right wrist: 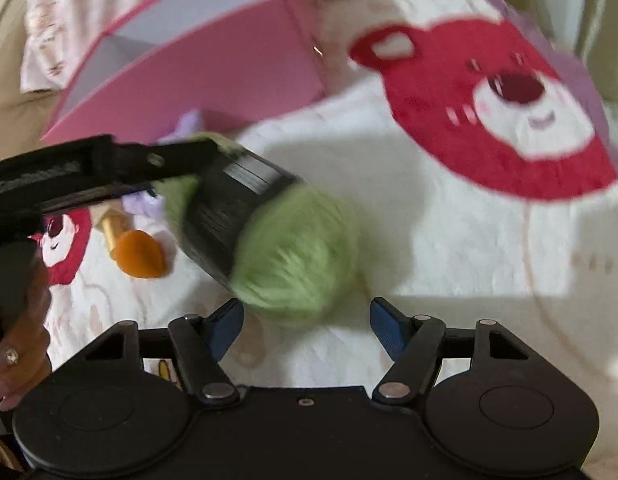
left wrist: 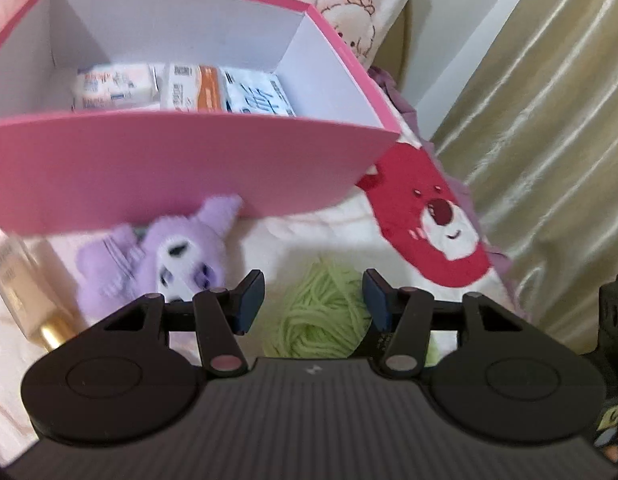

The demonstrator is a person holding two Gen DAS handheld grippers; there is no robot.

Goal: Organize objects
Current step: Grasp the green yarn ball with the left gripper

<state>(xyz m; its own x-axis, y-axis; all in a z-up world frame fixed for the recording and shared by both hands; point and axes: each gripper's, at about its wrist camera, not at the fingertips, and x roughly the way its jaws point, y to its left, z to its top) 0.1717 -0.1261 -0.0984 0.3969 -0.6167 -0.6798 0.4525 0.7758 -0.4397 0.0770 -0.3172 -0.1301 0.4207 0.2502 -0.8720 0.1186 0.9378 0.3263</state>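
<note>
**Operator:** State of both tools, and location of the work item?

**Technician:** The green yarn ball lies on the bed blanket, in front of the pink box and not yet in it. The left hand-held gripper straddles the ball. One of its pads meets the yarn's edge and the other shows a gap, so it reads as released, not clenched. The right hand-held gripper is also released and grips nothing. The ball sits just ahead of its fingertips.

**Operator:** Hazards from here?

**Technician:** In my judgement, four:
1. Both tools are close to the same ball. If both advance, the fingers may collide or push the ball aside.
2. Yarn is soft and loosely wound. A shallow pinch may catch only outer strands, and the ball could sag, unwind or drop.
3. The box's front wall stands tall between the ball and the interior. A low carry could strike the rim and shift the box.
4. The purple plush toy lies against that wall, with the bottle just beside it. A wide sweep could knock either one across the soft bedding.

**Operator:** Inventory count?

**Technician:**
- Yarn ball: one.
- Plush toy: one.
- Bottle with gold neck: one.
- Box: one.
- Tissue packs in the box: three, side by side at left, middle and right.
- Hand-held grippers: two.
</note>
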